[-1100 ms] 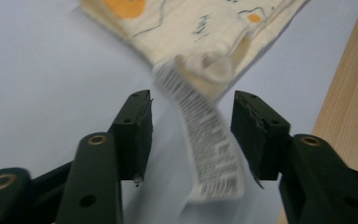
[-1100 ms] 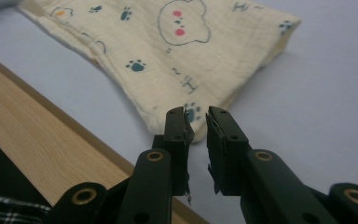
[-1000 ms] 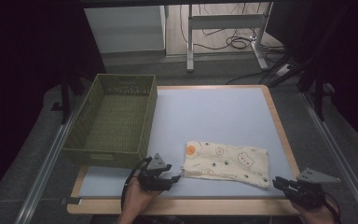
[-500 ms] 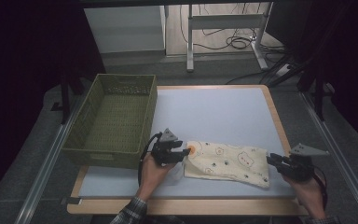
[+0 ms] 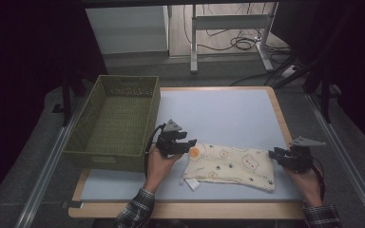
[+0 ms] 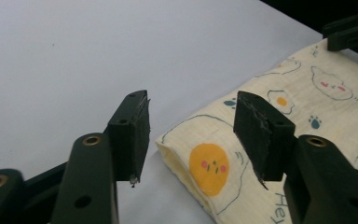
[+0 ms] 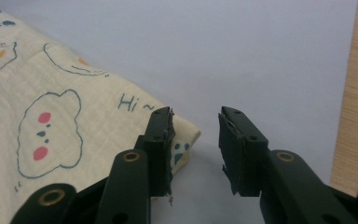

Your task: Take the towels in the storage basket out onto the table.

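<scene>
On the pale blue table (image 5: 228,114), near its front edge, a folded cream cloth (image 5: 230,165) printed with eggs and little bears lies flat, its long side running left to right. The left gripper (image 5: 188,144) sits at the cloth's left end, by the orange egg print; the left gripper view shows its jaws parted around that folded corner (image 6: 200,163) without pressing on it, and they have just been opening a little. The right gripper (image 5: 274,154) is at the cloth's right end. Its jaws have also just been opening, and the right gripper view shows the right corner (image 7: 186,135) just beside the left jaw rather than squarely between the two.

The step in hand looks like taking the cloth by both ends. Next, each gripper probably needs to slide further over its corner and close, the right one shifting sideways first to centre the fabric.

A green woven basket (image 5: 116,121) stands at the table's left side, just beside the left gripper; it seems a likely place for the cloth. Nothing lies between the cloth and the basket.
</scene>
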A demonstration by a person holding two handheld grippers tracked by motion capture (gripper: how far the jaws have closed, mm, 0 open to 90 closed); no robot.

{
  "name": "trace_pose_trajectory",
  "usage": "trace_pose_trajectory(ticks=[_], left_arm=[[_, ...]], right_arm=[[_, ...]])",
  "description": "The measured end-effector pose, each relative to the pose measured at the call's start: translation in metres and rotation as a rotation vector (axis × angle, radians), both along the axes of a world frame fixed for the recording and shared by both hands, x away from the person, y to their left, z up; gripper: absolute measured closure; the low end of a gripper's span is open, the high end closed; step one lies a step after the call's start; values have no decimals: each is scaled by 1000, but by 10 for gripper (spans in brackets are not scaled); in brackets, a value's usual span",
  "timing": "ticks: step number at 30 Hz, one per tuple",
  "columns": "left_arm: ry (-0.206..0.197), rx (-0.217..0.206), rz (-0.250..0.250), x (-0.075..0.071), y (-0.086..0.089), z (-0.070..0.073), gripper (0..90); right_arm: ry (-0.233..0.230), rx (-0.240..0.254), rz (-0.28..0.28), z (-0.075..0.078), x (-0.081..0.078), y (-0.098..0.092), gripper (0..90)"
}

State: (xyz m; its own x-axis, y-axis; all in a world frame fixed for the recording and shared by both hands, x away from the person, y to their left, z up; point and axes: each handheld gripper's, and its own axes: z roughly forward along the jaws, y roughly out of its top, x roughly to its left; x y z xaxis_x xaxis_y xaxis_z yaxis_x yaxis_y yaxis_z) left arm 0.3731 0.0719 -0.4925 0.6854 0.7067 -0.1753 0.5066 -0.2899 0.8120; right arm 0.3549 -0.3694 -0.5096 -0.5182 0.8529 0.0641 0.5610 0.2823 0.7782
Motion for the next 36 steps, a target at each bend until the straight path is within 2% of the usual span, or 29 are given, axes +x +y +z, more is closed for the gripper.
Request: trace_pose_trajectory(ticks=[2,6,7,9,10,11,14,16,17,22,26,28,31,33,36], left_arm=[[13,19,-6,5,-5,-6,442],[53,94,-6,19,-16,-26,464],[69,108,-6,23,-18,-31,478],[98,131,-18,27,-21,-41,525],[81,129,-17,26,-21,-44,598],[74,136,-15,25,-21,-44,598],[87,133,-53,23,-21,-42,786],[57,144,-52,19,-20,-40,841],[47,132,-48,17,-18,-38,849],[-13,109,-14,9,-8,-26,851],[-75,130,34,-1,-2,-15,850],[-66,140,34,-1,0,-15,839],[-47,151,53,4,-1,-24,728],[-35,144,67,10,0,-29,641],[-19,149,81,16,0,-35,590]], right_arm=[[-4,6,1,1,1,-1,610],[15,-3,12,-2,6,2,606],[25,-15,11,-5,7,3,619],[39,-37,13,-9,8,6,705],[42,-16,31,-11,7,7,812],[42,-16,31,-11,7,7,812],[36,-54,45,-9,7,14,861],[23,-83,46,-5,10,16,864],[7,-79,41,-1,15,17,865],[-16,-82,44,8,31,21,864],[-37,-84,53,13,52,29,864],[-24,-69,54,12,63,33,861],[-4,-52,49,8,73,36,823],[-4,-34,43,7,73,36,772],[-10,-33,45,10,66,32,712]])
